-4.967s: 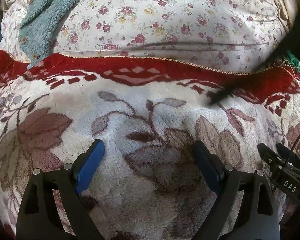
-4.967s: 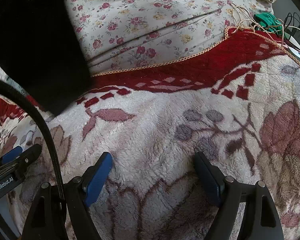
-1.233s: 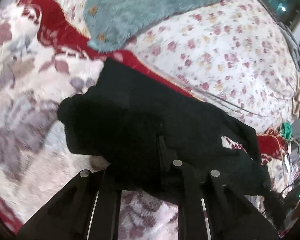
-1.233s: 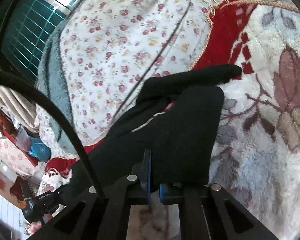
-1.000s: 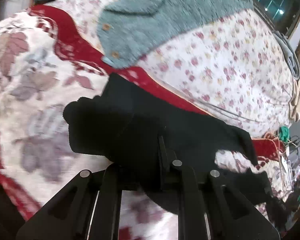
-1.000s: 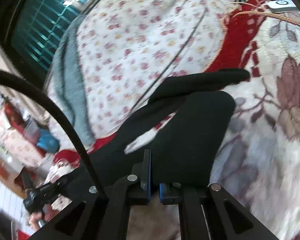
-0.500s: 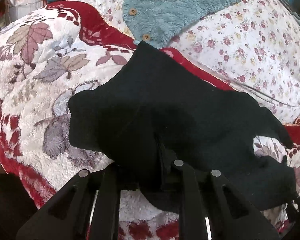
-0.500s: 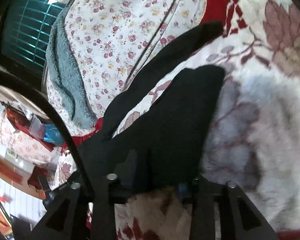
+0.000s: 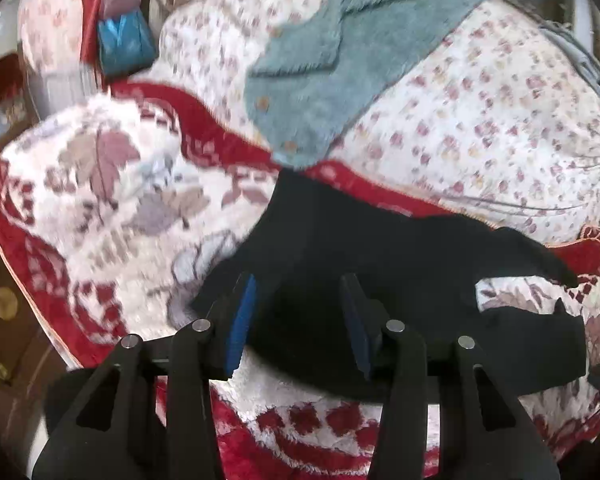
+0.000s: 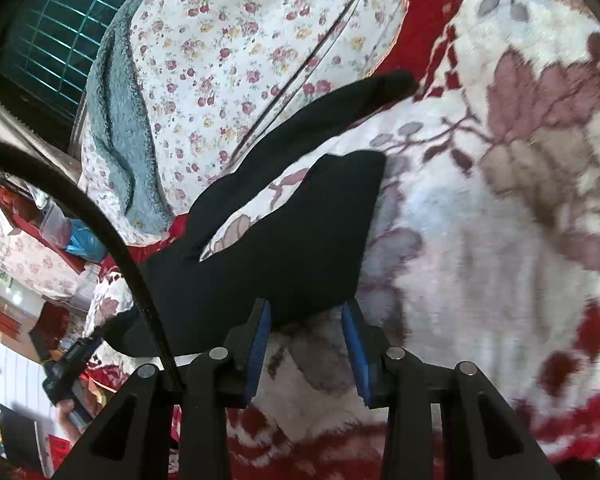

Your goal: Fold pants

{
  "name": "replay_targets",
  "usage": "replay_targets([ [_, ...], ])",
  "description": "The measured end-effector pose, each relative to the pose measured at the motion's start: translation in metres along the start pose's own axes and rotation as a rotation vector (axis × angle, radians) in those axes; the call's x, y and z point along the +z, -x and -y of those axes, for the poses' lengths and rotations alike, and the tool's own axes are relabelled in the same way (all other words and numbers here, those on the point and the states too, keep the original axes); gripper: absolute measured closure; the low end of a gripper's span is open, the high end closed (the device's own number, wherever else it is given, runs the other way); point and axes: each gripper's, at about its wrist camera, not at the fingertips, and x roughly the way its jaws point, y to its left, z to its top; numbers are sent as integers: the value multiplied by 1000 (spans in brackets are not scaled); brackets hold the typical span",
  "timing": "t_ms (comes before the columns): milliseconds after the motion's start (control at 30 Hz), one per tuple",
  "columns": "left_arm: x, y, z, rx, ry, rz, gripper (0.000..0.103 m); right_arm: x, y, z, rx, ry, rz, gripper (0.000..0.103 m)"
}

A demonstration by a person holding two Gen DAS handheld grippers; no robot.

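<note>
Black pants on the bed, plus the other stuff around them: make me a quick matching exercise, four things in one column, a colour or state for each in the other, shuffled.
Things:
1. pants
2. fleece garment
3. left tool
4. bedsheet

Descriptions:
A. teal, with buttons
B. open, above black fabric
C. white with small flowers
D. black, spread on the leaf-patterned blanket

Pairs: 1-D, 2-A, 3-B, 4-C

R gripper (image 10: 306, 334) open over black pants (image 10: 284, 240) spread on fleece blanket (image 10: 500, 220), legs apart.
</note>
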Motion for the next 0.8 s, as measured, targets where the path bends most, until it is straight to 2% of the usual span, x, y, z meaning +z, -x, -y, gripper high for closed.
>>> replay_targets([
  [100, 6, 18, 8, -29, -16, 52, 58, 11, 19, 2, -3, -2, 68, 64],
  [167, 10, 23, 22, -101, -36, 48, 55, 29, 21, 1, -80, 37, 104, 62],
  [233, 9, 24, 43, -190, -68, 24, 50, 46, 10, 1, -104, 75, 107, 62],
  [367, -6, 7, 115, -390, -193, -109, 50, 87, -40, 2, -130, 164, 10, 62],
  [500, -31, -8, 187, -489, -319, -186, 50, 112, -85, 5, -119, 242, -102, 62],
  [600, -51, -22, 238, -555, -427, -243, 50, 121, -108, 7, -96, 280, -184, 62],
  [667, -65, -32, 258, -547, -477, -261, 50, 123, -122, 6, -91, 318, -243, 62],
  [733, -75, -39, 268, -542, -506, -281, 50, 120, -128, 3, -102, 366, -256, 62],
  [767, -80, -43, 274, -535, -514, -295, 50, 118, -130, 0, -107, 388, -243, 66],
  [800, -84, -48, 279, -533, -516, -313, 50, 114, -132, -2, -126, 411, -232, 82],
])
